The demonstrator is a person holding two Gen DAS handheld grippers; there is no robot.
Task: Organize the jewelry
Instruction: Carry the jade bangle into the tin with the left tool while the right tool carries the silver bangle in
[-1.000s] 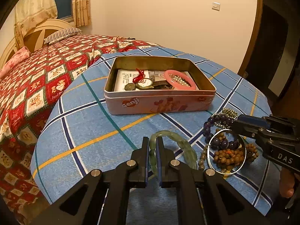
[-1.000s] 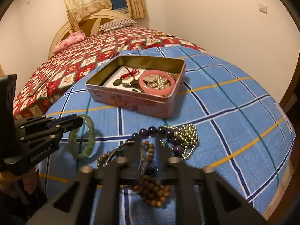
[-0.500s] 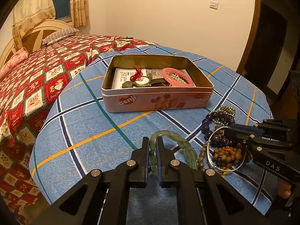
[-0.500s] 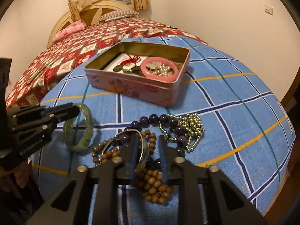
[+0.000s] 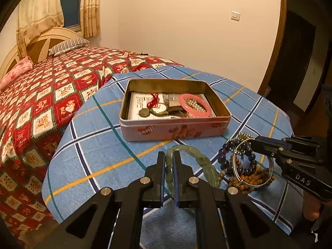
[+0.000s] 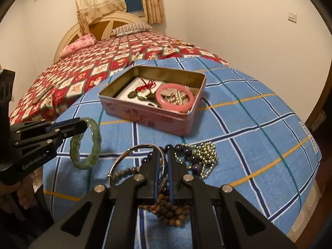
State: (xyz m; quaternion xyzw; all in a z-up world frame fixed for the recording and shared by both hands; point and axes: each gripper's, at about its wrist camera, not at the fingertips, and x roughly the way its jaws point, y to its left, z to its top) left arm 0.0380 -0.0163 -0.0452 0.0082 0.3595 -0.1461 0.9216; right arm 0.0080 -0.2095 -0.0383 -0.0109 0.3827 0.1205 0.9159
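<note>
Two bracelets are pinched — our left gripper (image 5: pixel 170 161) clamps the green bracelet (image 5: pixel 197 161), our right gripper (image 6: pixel 162 161) the silver bangle (image 6: pixel 124 157), both near the tin (image 5: pixel 176 127). Lifting may drag the tangled beads (image 6: pixel 166 211) — or the thin bangle slips.

Open tin (image 5: pixel 176 127) mid-cloth (image 5: pixel 99 157); bead heap (image 5: pixel 247 172) before it, bed (image 5: pixel 47 95) behind.

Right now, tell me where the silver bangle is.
The silver bangle is clamped in the right gripper, raised over the brown beads, right of the green bracelet and nearer than the tin.
</note>
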